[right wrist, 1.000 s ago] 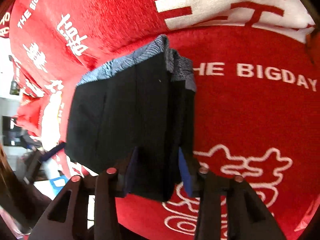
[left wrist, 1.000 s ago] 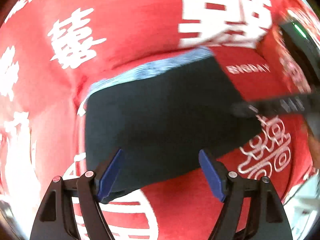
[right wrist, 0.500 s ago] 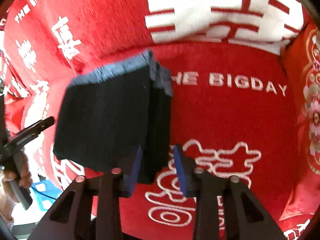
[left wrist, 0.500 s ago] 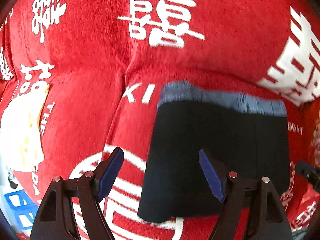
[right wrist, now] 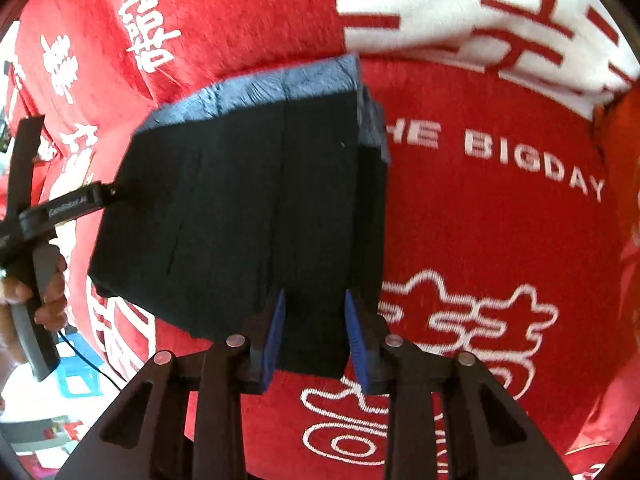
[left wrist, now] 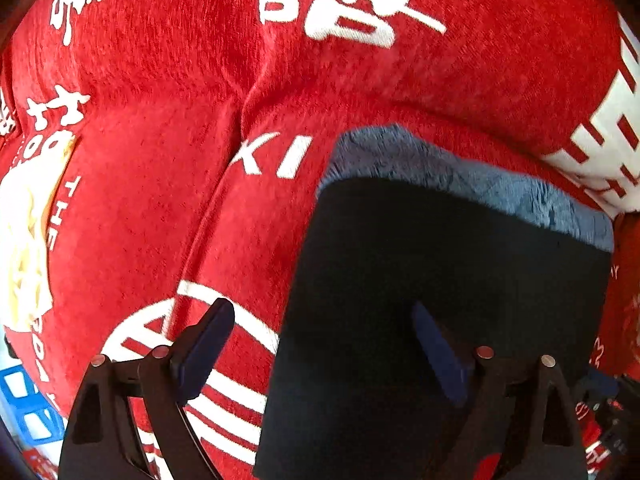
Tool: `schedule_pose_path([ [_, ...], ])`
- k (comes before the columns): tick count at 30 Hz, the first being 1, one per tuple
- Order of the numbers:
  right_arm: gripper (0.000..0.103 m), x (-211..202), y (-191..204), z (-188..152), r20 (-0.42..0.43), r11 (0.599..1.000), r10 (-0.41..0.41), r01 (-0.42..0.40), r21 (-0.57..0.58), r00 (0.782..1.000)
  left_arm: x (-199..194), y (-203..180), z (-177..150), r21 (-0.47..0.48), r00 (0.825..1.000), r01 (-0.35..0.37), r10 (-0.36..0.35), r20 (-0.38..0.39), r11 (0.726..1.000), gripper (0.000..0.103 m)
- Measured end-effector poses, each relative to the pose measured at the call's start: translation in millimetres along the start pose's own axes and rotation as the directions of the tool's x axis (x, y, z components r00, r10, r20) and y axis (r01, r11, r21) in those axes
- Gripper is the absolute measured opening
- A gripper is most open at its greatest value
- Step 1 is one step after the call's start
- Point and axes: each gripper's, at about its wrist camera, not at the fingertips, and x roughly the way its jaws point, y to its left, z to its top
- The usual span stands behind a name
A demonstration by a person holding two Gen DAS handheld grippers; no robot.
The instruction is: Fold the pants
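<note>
Fabric base: red plush cover [right wrist: 500, 240] with white printed characters and "THE BIGDAY" lettering, one continuous surface across both views.
Pants: one pair [right wrist: 248, 216], black with blue-grey waistband, folded into a compact stack of several layers, lying on red cover; waistband edge at far side.
Grippers: two.
Right gripper: [right wrist: 314, 334] clamped on near right edge of pants, blue pads pressing both sides of folded stack.
Left gripper: [left wrist: 320, 356] jaws wide apart, just been opening; left edge of pants lies between fingers [left wrist: 202, 346], pads not pressing it; one finger over cover, the other over black cloth.
Hand: one [right wrist: 24, 292], at left edge of right-wrist view, holding left gripper's handle.
Blue crate: one [left wrist: 26, 408], lower-left corner, off cover.
</note>
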Motion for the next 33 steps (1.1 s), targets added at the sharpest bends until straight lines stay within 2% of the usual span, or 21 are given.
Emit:
schedule_pose_path([
  [3, 0.035, 1.6, -1.4, -0.6, 0.01, 1.0, -0.001, 0.001, 0.015, 1.0, 1.1, -0.9, -4.8, 0.001, 1.0, -0.016, 0.016, 0.011, 1.0, 0.097],
  [9, 0.041, 3.1, 2.4, -4.4, 0.029, 0.999, -0.037, 0.037, -0.023, 0.999, 1.4, 2.5, -5.1, -0.031, 1.0, 0.0, -0.001, -0.011, 1.0, 0.097],
  [13, 0.042, -5.0, -3.9, -1.5, 0.015, 0.999, -0.011, 0.01, 0.032, 1.0, -1.0, 1.3, -5.2, -0.019, 1.0, -0.006, 0.006, -0.013, 1.0, 0.097],
  [15, 0.053, -8.2, -8.0, -1.9, 0.004, 0.998, -0.004, 0.003, 0.057, 1.0, -2.1, 1.3, -5.3, -0.025, 1.0, -0.004, 0.003, -0.018, 1.0, 0.097],
  [16, 0.055, -9.3, -10.3, -2.4, 0.001, 0.998, 0.001, -0.001, 0.07, 1.0, -2.9, 1.4, -5.5, -0.027, 1.0, -0.003, 0.002, -0.019, 1.0, 0.097],
  [21, 0.06, -13.3, -23.4, -4.8, -0.021, 0.995, 0.011, -0.009, 0.104, 1.0, -5.6, -1.4, -5.2, -0.021, 1.0, -0.018, 0.017, -0.021, 1.0, 0.097],
  [27, 0.062, -13.5, -34.7, -7.7, -0.03, 0.99, 0.033, -0.028, 0.14, 0.999, -8.5, -5.4, -6.4, 0.003, 0.999, -0.038, 0.038, -0.016, 0.999, 0.098],
  [29, 0.065, -12.8, -36.4, -7.9, -0.03, 0.988, 0.037, -0.032, 0.15, 0.999, -8.7, -5.8, -6.4, 0.007, 0.999, -0.044, 0.045, -0.019, 0.999, 0.102],
  [33, 0.071, -13.3, -38.0, -8.7, -0.024, 0.987, 0.046, -0.042, 0.155, 0.999, -8.6, -4.7, -5.4, 0.01, 0.999, -0.04, 0.041, -0.028, 0.999, 0.102],
])
